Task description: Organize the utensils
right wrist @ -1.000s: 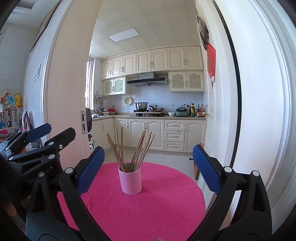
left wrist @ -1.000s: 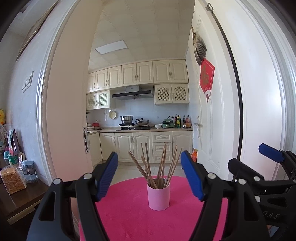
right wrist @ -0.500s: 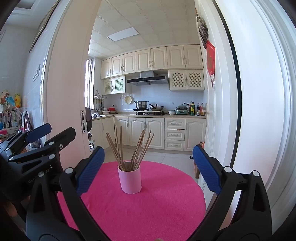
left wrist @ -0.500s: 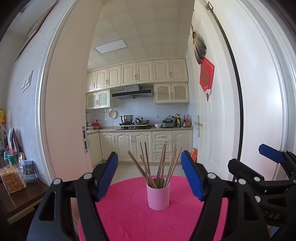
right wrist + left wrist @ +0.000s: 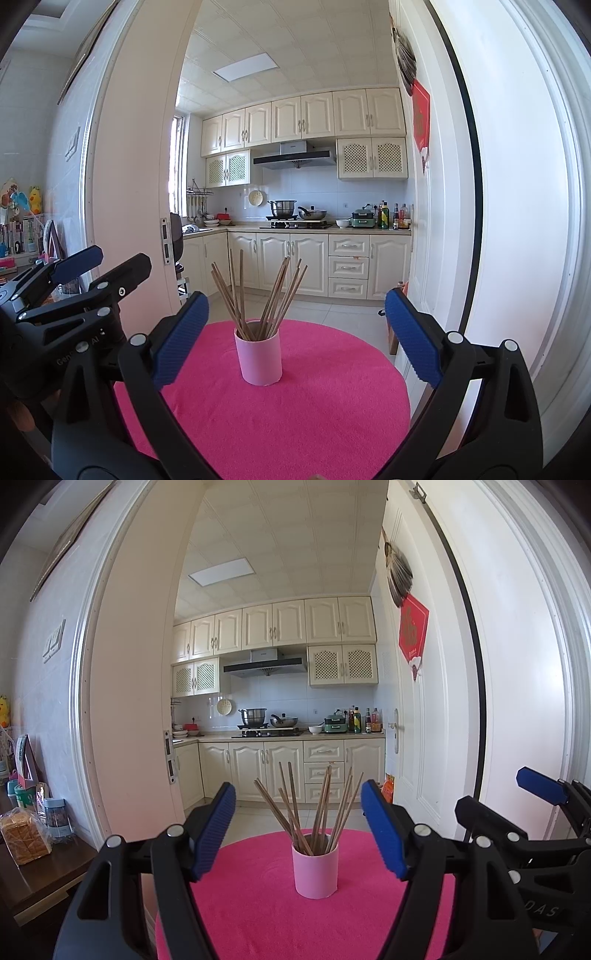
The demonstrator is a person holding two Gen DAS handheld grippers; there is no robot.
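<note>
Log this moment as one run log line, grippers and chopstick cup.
left gripper: open, empty | right gripper: open, empty | chopsticks: upright in pink cup | cup: on pink table mat, untouched

I am seeing the chopsticks (image 5: 314,812) disappearing into the pink cup (image 5: 315,871), so their lower ends are hidden. The pink table (image 5: 295,417) is running off the bottom edge, and the counter bottles (image 5: 364,720) are showing too small for reading labels.
</note>
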